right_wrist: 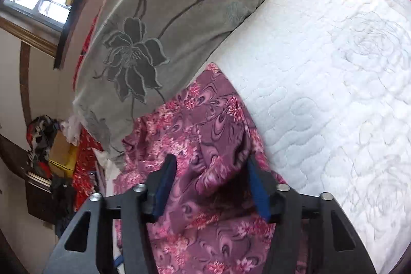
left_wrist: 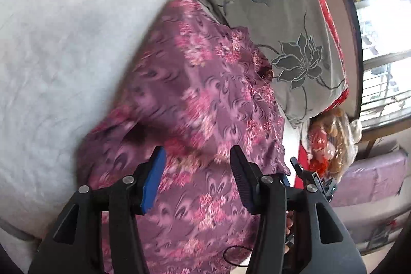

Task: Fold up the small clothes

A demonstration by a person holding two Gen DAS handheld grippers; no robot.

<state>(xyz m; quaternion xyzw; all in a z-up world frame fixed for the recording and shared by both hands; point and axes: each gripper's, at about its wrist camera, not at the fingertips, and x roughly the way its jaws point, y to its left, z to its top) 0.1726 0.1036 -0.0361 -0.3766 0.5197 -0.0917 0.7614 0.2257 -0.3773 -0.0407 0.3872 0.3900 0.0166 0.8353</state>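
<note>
Left gripper (left_wrist: 197,161) nearest the lens, jaws standing apart with nothing pinched, hovering over the purple floral garment (left_wrist: 195,104), no pad seen pressing. Right gripper (right_wrist: 210,171) likewise parted, a raised hump of the same garment (right_wrist: 205,135) bulging up between its pads (right_wrist: 258,193); apparently not clamped, though contact on the right pad hard to rule out. Tip of the right gripper (left_wrist: 298,166) also peeking in just right of the left one, so both working close together.

Garment directly under and ahead of both grippers, spread on the white quilted mattress pad (right_wrist: 334,68), far end running up against the grey flower-print pillow (right_wrist: 159,30). Looks loosely laid, with wrinkles and one doubled-over ridge, but no neat rectangle anywhere. Judged early to middle: perhaps one rough fold begun, edges not aligned, smoothing and further folds left. Exact outline of the garment hidden below the fingers, so which hem lies nearest cannot be told.

Room for moving: broad bare quilt to the left of the left gripper and to the right of the right gripper, good for laying out and sliding. Ahead, pillow crowding the far edge. Off the near side of the right gripper's left, bed edge dropping toward red bedding (right_wrist: 84,166) and floor clutter; cloth pushed there likely to slip off.
</note>
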